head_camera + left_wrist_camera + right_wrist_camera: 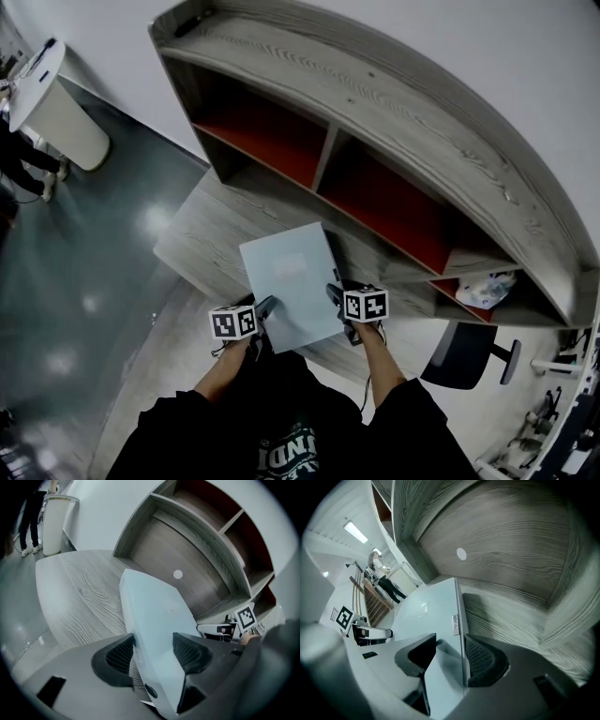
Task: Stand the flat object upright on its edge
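The flat object point(291, 286) is a pale blue-grey panel with its near edge held over the front of the wooden desk point(202, 234). My left gripper point(265, 305) is on its near left corner and my right gripper point(333, 295) on its near right edge. In the left gripper view the panel point(154, 616) runs out between the jaws of the left gripper point(152, 651), both pads against it. In the right gripper view the panel's thin edge point(459, 620) sits between the jaws of the right gripper point(450, 653), which are shut on it.
A grey wooden shelf unit point(375, 122) with red back panels stands on the desk just behind the panel. A bag point(486, 289) lies in its lower right compartment. An office chair point(464, 352) is at the right, a white bin point(56, 103) and a person's legs point(23, 169) far left.
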Demonstrator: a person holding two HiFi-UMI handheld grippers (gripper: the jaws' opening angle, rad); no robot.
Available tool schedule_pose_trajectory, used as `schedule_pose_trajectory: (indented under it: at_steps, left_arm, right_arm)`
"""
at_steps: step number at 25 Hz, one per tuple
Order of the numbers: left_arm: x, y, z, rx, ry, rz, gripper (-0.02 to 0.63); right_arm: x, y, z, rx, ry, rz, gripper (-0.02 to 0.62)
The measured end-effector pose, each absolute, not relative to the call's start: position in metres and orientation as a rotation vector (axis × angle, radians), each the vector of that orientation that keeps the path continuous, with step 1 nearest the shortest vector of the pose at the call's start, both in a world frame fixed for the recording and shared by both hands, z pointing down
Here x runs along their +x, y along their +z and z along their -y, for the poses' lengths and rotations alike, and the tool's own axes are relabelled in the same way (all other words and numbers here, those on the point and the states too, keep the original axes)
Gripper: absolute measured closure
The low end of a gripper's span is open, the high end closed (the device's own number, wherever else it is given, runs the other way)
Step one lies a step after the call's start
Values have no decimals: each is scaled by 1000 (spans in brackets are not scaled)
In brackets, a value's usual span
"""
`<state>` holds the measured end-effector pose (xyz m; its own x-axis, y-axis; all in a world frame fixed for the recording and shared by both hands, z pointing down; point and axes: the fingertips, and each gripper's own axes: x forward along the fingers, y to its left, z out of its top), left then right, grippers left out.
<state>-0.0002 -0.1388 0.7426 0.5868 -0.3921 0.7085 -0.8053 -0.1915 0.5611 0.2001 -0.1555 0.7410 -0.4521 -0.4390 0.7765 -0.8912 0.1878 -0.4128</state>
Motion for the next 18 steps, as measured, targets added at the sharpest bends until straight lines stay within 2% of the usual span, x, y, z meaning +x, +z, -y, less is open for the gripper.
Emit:
schedule_pose_trajectory:
  at_steps: [18]
  left_arm:
    - [-18, 685, 150, 2023, 549, 1038, 342]
  right_arm:
    - [182, 693, 153, 1267, 1081, 2116, 397]
